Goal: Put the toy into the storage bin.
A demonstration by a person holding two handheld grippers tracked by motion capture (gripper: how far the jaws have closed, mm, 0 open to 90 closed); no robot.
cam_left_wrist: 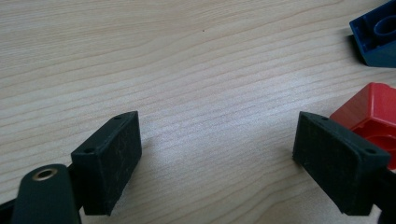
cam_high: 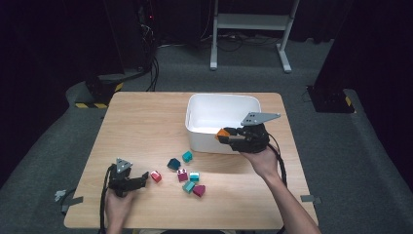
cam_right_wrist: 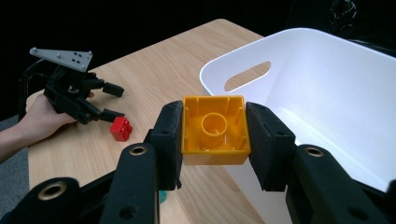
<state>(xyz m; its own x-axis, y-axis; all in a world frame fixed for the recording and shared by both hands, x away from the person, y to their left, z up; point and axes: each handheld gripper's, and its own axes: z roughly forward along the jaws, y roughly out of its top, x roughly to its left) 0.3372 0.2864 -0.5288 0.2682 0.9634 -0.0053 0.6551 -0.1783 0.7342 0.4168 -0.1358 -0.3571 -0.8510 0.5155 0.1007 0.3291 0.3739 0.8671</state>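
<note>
The right claw (cam_right_wrist: 214, 140) is clenched on an orange block (cam_right_wrist: 215, 129), one pad pressed to each side of it, the block's hollow underside facing the claw's camera. In the high view the right claw (cam_high: 225, 137) holds that block (cam_high: 222, 134) at the near wall of the white tub (cam_high: 197, 139), just over its front rim, with the tub's open inside beyond the claw.

The left claw (cam_left_wrist: 215, 154) is released, its pads wide apart with bare desk (cam_left_wrist: 187, 70) between them. A red block (cam_left_wrist: 371, 112) lies against the outer side of one pad, and a dark blue block (cam_left_wrist: 376, 39) sits farther ahead of it. From above, the left claw (cam_high: 144, 178) rests low on the desk (cam_high: 141, 122), well apart from the right claw, with the red block (cam_high: 156, 176) just past its tips. More blocks, teal (cam_high: 187, 156), dark blue (cam_high: 173, 164) and magenta (cam_high: 198, 190), lie between the two claws.
</note>
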